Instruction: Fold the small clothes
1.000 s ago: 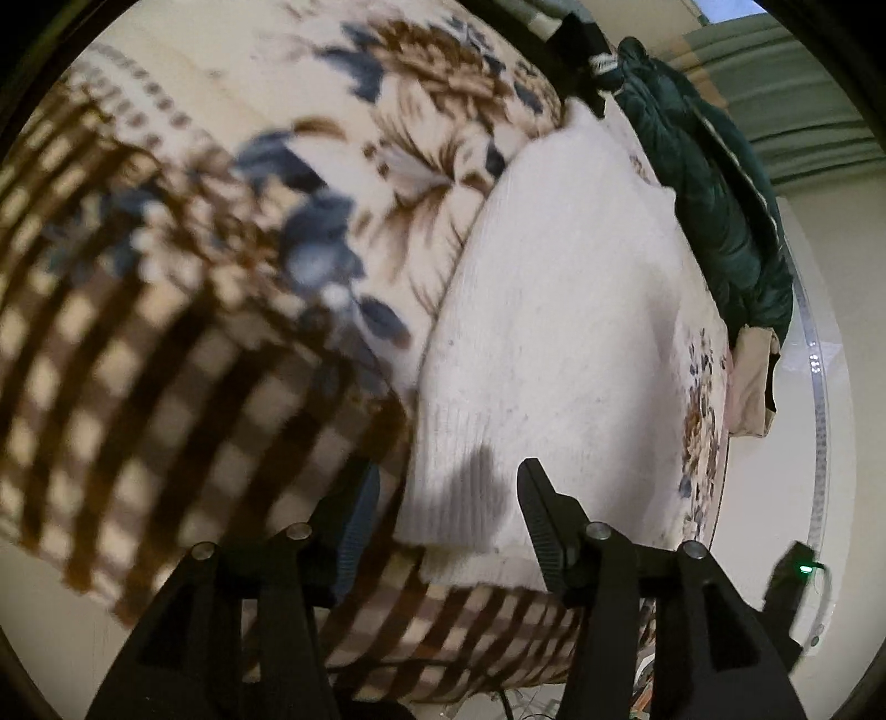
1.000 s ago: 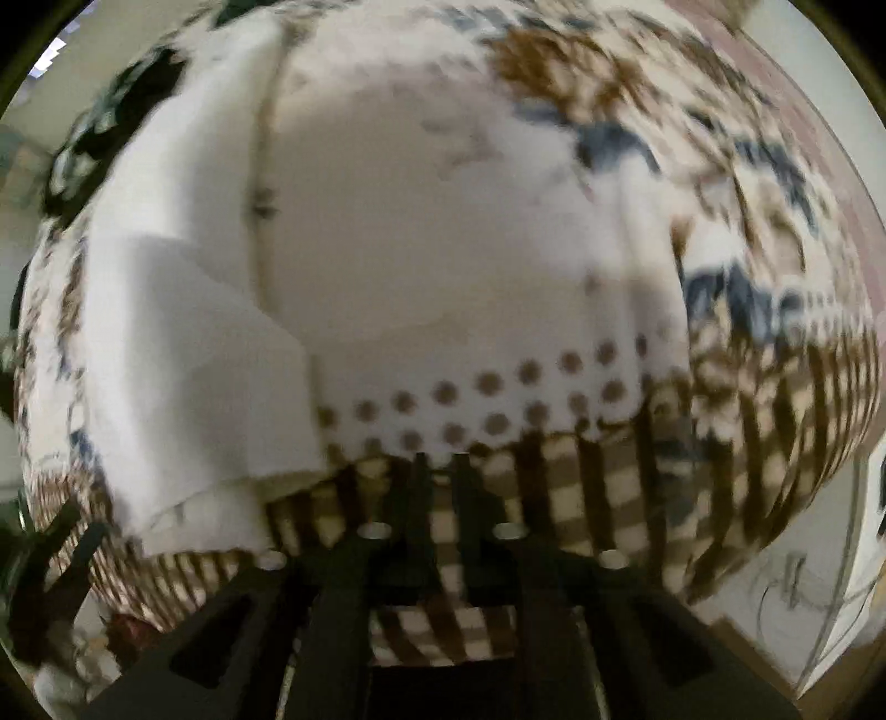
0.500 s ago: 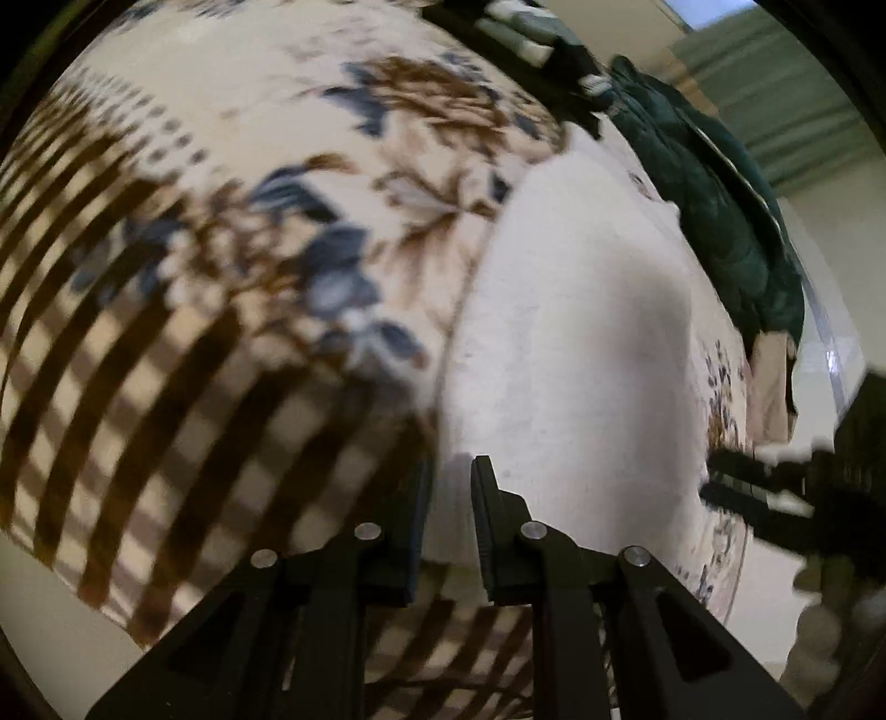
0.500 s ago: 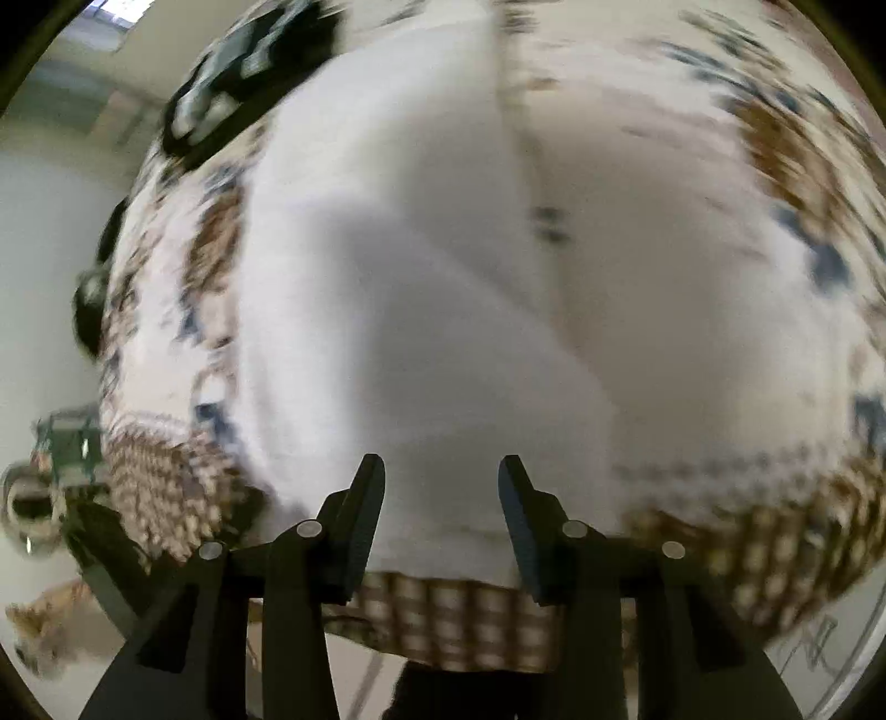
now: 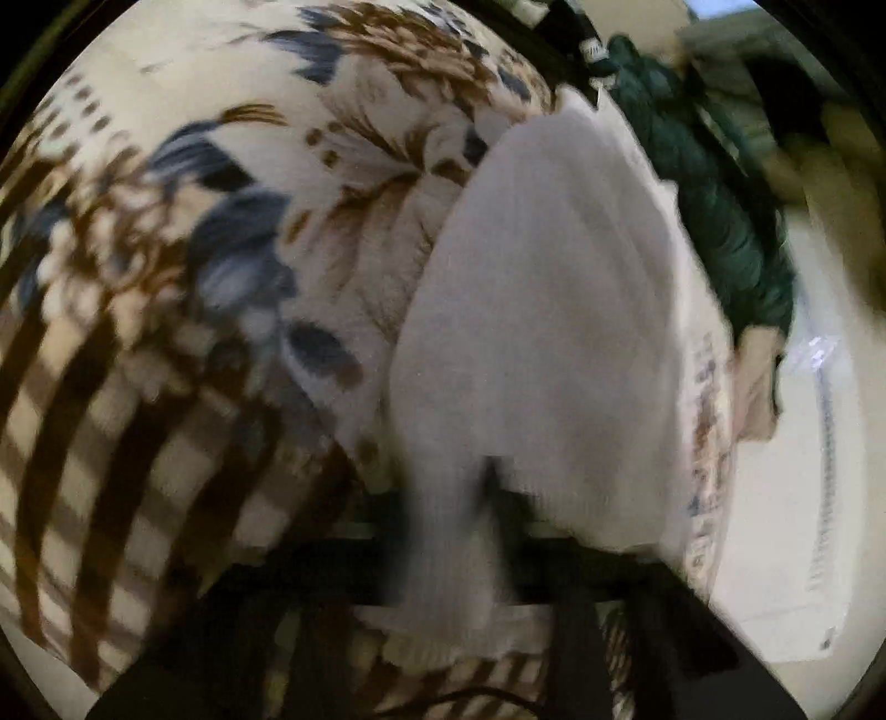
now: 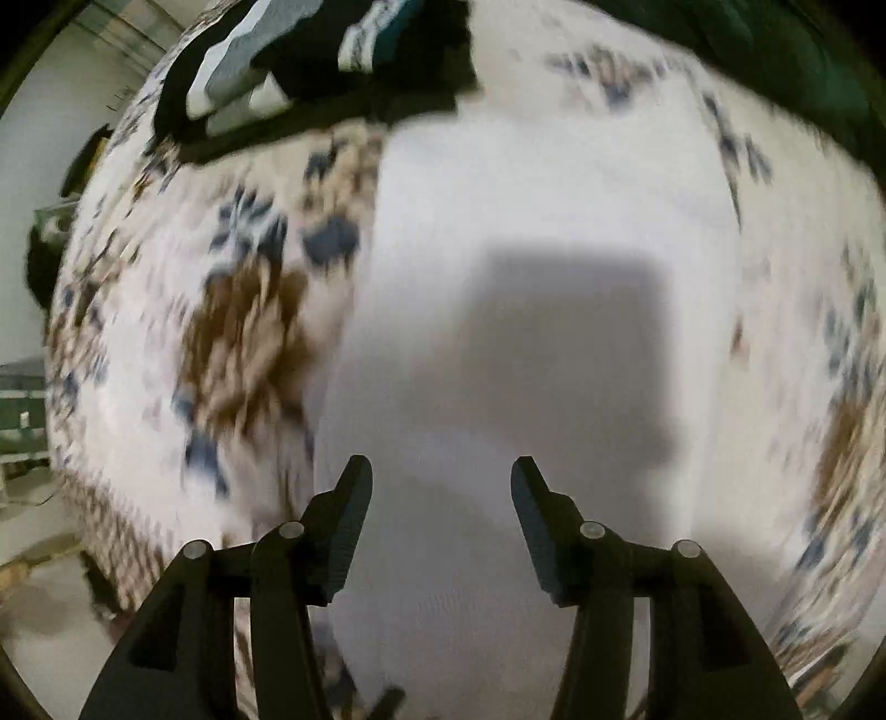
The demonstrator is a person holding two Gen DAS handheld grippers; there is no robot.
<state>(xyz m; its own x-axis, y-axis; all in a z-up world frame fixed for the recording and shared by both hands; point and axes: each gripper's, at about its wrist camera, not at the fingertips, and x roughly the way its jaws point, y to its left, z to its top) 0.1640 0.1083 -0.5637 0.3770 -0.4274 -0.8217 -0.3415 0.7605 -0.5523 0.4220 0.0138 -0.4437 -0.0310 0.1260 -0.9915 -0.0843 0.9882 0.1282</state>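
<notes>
Floral and checked blanket (image 5: 166, 232) covers the bed. White knit garment (image 5: 554, 310) lies flat on it, dark green jacket (image 5: 720, 210) to its far right. Left gripper (image 5: 448, 531): fingers clamped on the garment's near edge, view blurred. Right gripper (image 6: 440, 487): fingers apart, over the garment (image 6: 526, 221).

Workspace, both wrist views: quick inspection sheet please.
Surface: floral and checked blanket, covering a bed.
Job's things: white knit garment lying on the blanket.
Clutter: dark green jacket; dark striped clothes at the far edge.
Grippers: left claw blurred, shut on a pulled-up fold of the garment; right claw open above the garment, holding nothing.
Cables: nothing seen.
Surroundings: pale walls, green curtain.
</notes>
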